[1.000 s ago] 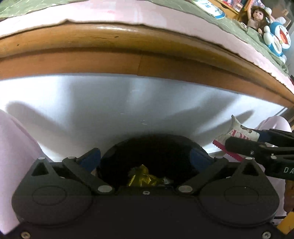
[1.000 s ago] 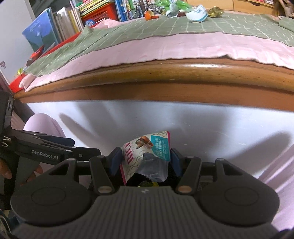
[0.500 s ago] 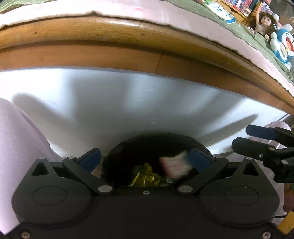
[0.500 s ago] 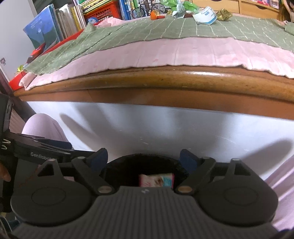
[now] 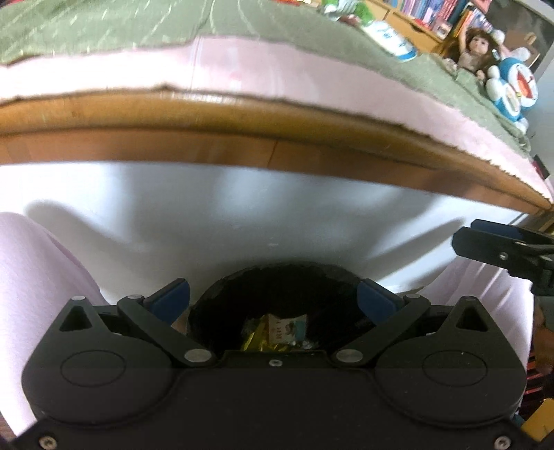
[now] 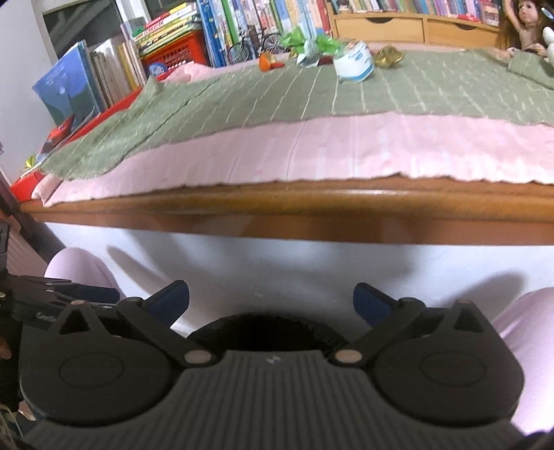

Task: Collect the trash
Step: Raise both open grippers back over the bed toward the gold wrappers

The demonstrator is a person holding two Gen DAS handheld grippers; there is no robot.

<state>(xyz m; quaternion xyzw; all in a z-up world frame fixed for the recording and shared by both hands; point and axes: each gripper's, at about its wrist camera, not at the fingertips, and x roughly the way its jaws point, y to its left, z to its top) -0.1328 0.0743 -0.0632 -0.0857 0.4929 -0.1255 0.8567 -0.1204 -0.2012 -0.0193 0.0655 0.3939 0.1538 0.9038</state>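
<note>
Two hand-held grippers hang over a black bin [image 5: 277, 294] that stands against the white side of a bed [image 5: 242, 214]. The left hand-held gripper [image 5: 273, 297] has its blue-tipped fingers [image 5: 169, 299] spread wide with nothing between them; the bin's round mouth sits directly below and between them. Down inside it, just under this gripper, lie a pink-and-white snack wrapper [image 5: 289, 327] and a crumpled gold foil wrapper [image 5: 256, 341], touching each other.

The right hand-held gripper [image 6: 271, 301] is released as well: its jaws are opening, its blue fingertips [image 6: 372, 301] stand far apart, and nothing is gripped. Only the dark rim of the bin [image 6: 263, 329] shows below it, its contents hidden by the gripper body. In the left wrist view the right gripper's black fingers reach in from the right edge, beside the bin and above a pink trouser leg [image 5: 484, 294].

Ahead of and above both grippers runs the wooden bed rail [image 6: 311, 207], topped by a pink sheet [image 6: 346, 152] and a green checked blanket [image 6: 277, 93]. Far beyond the right gripper, on the blanket, lie more scraps: a white-and-blue cup [image 6: 355, 65], a gold foil ball [image 6: 387, 57], green wrappers [image 6: 308, 43] and an orange bit [image 6: 266, 62]. Books [image 6: 242, 27] line the wall behind. A doll [image 5: 474, 52] and a blue-and-white plush toy [image 5: 516, 90] sit far off to the right of the left gripper.
</note>
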